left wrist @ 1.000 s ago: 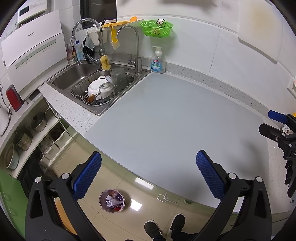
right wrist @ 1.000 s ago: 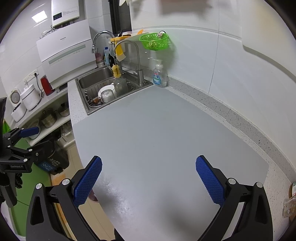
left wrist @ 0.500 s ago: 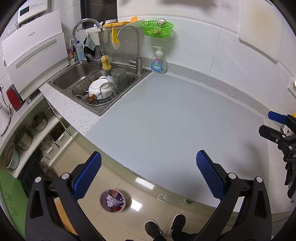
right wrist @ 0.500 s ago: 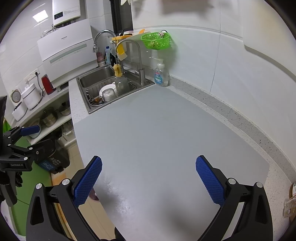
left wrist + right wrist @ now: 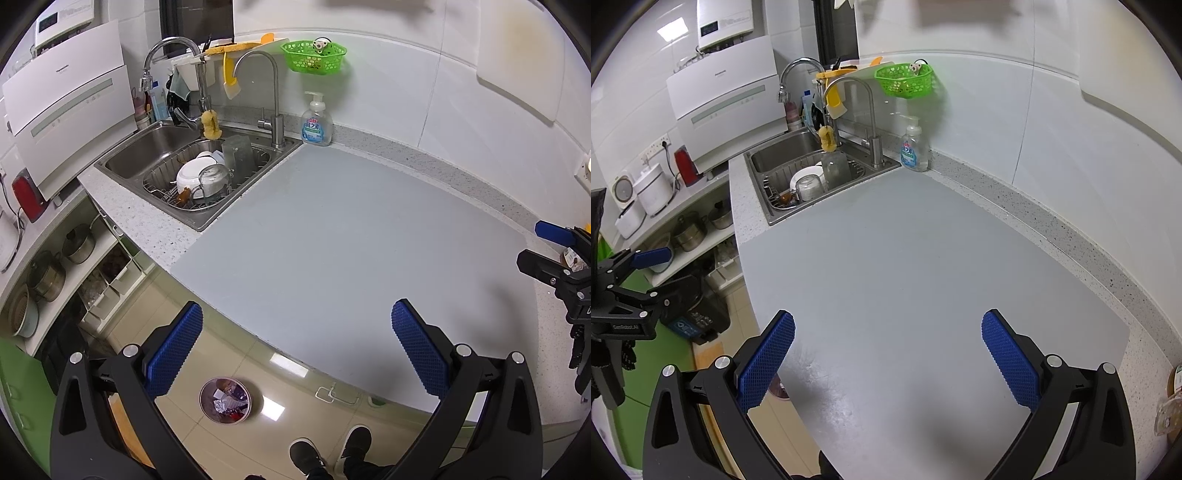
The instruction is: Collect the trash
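Below, the trash bin (image 5: 225, 400) sits between the empty, spread left gripper (image 5: 295, 343) fingers; right gripper (image 5: 886, 354) likewise released, seemingly empty.

Wide open grey mat (image 5: 905, 277) across the counter, nothing on it, free passage from the front edge to the back wall. At the far corner the soap bottle (image 5: 914, 149) stands against the wall, right beside the sink (image 5: 768, 210), whose rack is packed with dishes under two tall faucets. A green basket (image 5: 905, 79) juts from the wall above. Down on the floor, past the counter edge, the trash bin (image 5: 225, 400) sits open, with clear tile around it.
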A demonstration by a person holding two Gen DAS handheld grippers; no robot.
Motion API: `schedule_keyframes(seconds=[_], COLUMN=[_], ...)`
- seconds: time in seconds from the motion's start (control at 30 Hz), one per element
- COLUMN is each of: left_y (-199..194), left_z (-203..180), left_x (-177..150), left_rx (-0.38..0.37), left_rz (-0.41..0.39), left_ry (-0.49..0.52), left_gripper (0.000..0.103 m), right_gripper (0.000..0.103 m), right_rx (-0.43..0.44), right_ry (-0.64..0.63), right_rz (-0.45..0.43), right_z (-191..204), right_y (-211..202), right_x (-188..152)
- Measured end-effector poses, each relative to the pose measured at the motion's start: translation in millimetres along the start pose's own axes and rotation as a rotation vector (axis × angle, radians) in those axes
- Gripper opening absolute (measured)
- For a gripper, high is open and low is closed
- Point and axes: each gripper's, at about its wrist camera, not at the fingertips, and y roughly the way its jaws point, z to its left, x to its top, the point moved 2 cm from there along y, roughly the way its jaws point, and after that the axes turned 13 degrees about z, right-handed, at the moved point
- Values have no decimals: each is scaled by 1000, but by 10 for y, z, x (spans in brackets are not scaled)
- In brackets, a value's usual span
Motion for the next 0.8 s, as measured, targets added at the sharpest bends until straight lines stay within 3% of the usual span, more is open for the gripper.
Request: schedule_keyframes(seconds=[0.67, 0.8], left_y=[22, 36], left_z=[37, 75], left_x=[28, 46], left_rx=[-17, -50], left_rz=[17, 23], left_ry=[-25, -51], left_gripper=[100, 100], right_gripper=[97, 97], right_rx=[10, 11], right_ry=[-12, -12], right_rz=[6, 7], right_z=[13, -5], right_y=[69, 83], right_x=[-12, 9])
